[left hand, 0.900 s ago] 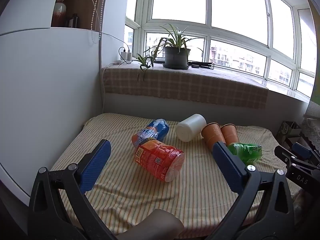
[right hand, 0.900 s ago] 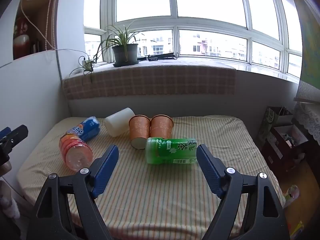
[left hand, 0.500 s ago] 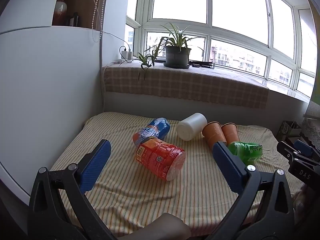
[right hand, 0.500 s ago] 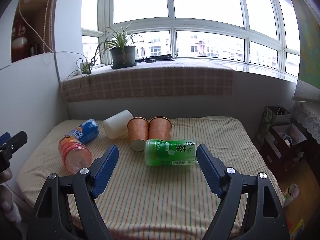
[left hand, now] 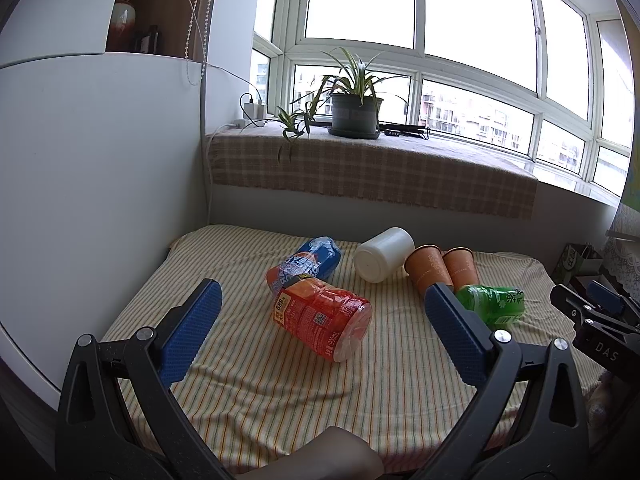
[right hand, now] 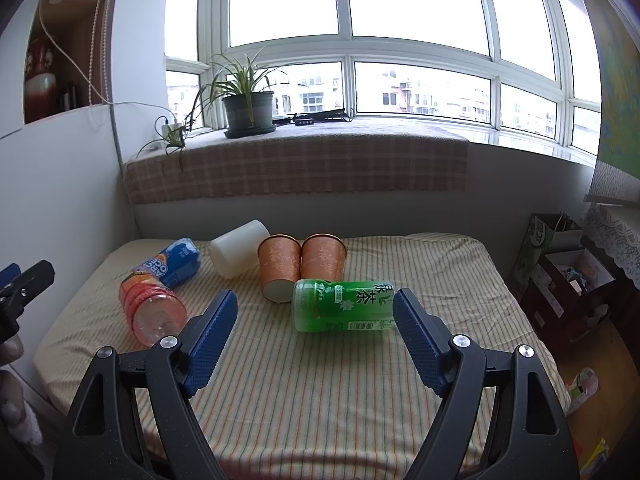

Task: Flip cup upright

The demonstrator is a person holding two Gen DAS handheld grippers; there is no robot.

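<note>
Over striped cloth (right hand: 320,380), gaping empty right gripper (right hand: 316,330)

The bed (right hand: 420,280) carries a striped cloth. Directly on it, all lying on their sides: a green tea bottle (right hand: 344,310) just ahead of the right tool; two orange paper cups (right hand: 280,266), touching each other, beyond it; a white cup (right hand: 238,252) ahead-left; a blue bottle (right hand: 176,262) and an orange bottle (right hand: 150,308) touching, farther left.

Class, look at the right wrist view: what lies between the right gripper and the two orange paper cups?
In the right wrist view, the green tea bottle lies on its side between the right gripper and the orange paper cups.
</note>
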